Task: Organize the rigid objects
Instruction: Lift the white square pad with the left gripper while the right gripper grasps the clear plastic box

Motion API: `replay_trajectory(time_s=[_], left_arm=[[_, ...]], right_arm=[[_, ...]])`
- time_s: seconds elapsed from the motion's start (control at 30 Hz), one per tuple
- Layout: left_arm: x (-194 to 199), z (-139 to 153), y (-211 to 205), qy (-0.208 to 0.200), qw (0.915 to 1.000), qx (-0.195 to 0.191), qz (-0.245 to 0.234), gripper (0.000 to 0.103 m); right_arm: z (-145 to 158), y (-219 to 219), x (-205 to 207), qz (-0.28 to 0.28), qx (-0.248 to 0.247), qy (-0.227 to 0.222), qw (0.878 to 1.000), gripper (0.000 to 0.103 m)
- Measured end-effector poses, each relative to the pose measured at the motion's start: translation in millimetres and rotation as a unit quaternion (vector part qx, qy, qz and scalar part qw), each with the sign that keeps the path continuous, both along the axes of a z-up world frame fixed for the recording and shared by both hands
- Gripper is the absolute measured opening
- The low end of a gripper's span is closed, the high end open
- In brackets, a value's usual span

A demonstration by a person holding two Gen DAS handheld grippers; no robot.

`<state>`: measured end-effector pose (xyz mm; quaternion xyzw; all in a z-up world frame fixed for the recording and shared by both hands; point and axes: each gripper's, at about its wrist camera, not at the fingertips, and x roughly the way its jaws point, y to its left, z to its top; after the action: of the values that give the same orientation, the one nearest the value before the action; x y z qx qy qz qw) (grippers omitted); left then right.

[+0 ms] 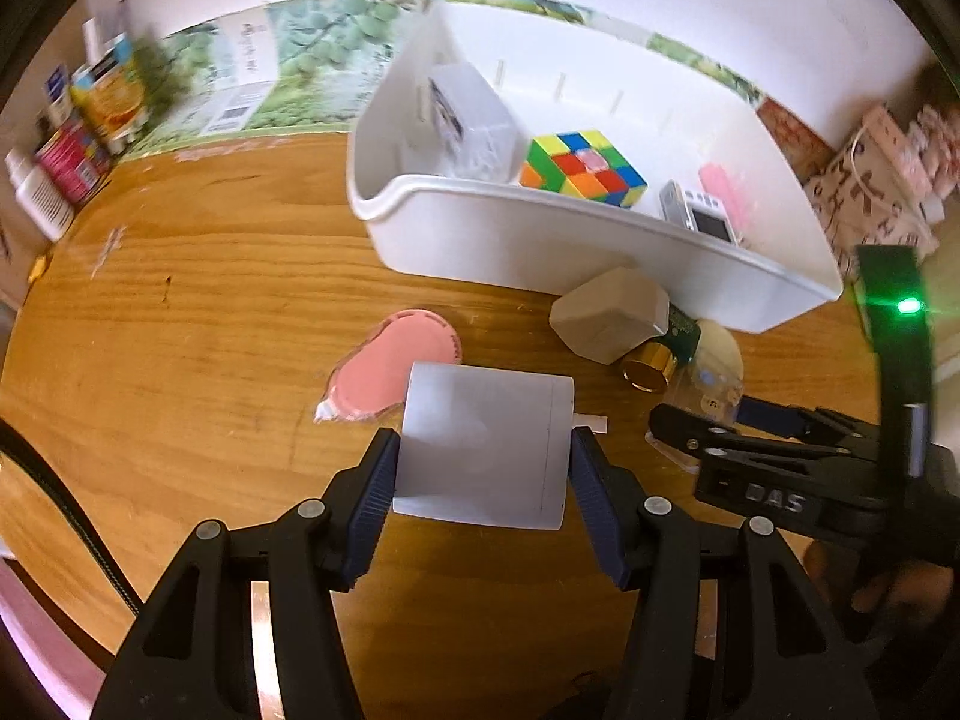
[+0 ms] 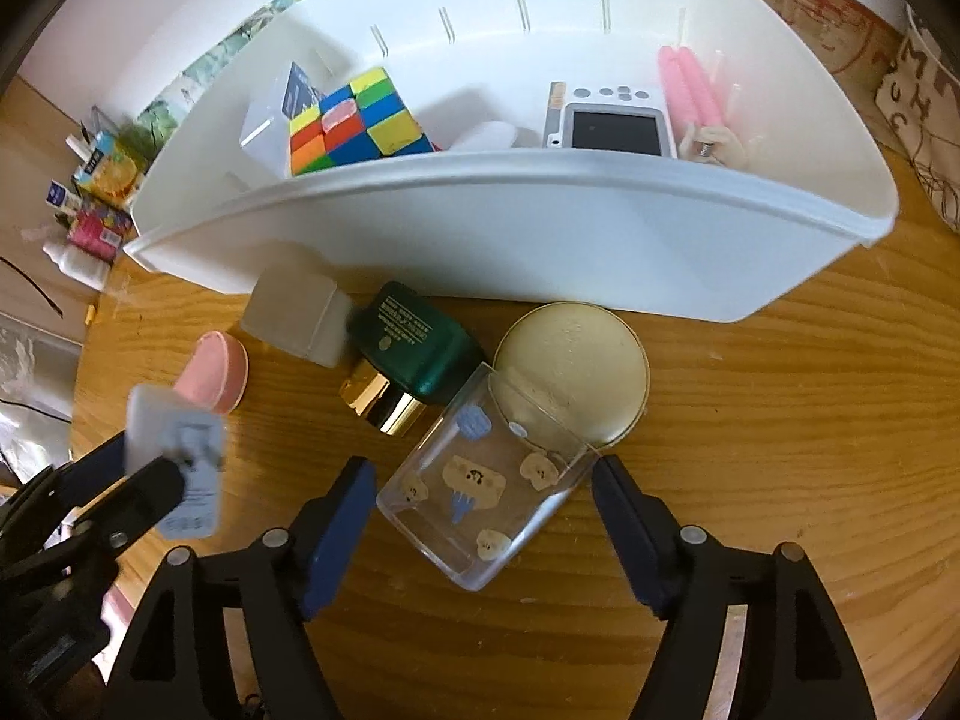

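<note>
Clamped between the blue pads of the left gripper [image 1: 483, 468] is a white charger block [image 1: 483, 447], held clear of the wooden table [image 1: 198, 300], with both pads pressed flat against its opposite sides; in the right wrist view the same block [image 2: 171, 456] is seen at the far left, its prongs showing. Just beyond it on the table a pink case [image 1: 390, 369] is lying flat. The right gripper [image 2: 483, 516] is spread wide around a clear plastic box [image 2: 486, 486] printed with small cartoon figures; the box lies between the fingers, close to the left pad, but contact with either pad cannot be confirmed. Touching the far end of the box are a round cream tin [image 2: 576, 372] and a dark green bottle [image 2: 414, 348] with a gold cap, and beside the bottle a frosted white block [image 2: 297, 312] is resting against the wall of the white bin [image 2: 540, 234]. Inside the bin a puzzle cube [image 2: 354, 120], a small silver camera [image 2: 612, 123] and pink candles [image 2: 690, 87] are seen
</note>
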<state>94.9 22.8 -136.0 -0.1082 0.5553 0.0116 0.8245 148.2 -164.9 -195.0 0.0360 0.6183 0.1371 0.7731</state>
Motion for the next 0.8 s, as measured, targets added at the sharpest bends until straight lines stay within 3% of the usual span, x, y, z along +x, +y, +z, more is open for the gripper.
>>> replay_trajectory(time_s=[0.33,0.53,0.8], left_arm=[[-31.5,18.1,6.1,-0.059,0.9964,-0.028,0.054,0.060],[-43.3,26.8,8.4,-0.092,0.9917,-0.042,0.080,0.060],[-50.8,36.0,-1.9,-0.123,0.9878,-0.050,0.082,0.060]], right_arm=[[-5.8,26.7,3.7,0.032,-0.068,0.002,0.997,0.078],[-5.4,33.4,3.1,0.049,-0.073,-0.001,0.996,0.077],[-6.2,6.1,-13.0,0.048,-0.064,0.013,0.997,0.077]])
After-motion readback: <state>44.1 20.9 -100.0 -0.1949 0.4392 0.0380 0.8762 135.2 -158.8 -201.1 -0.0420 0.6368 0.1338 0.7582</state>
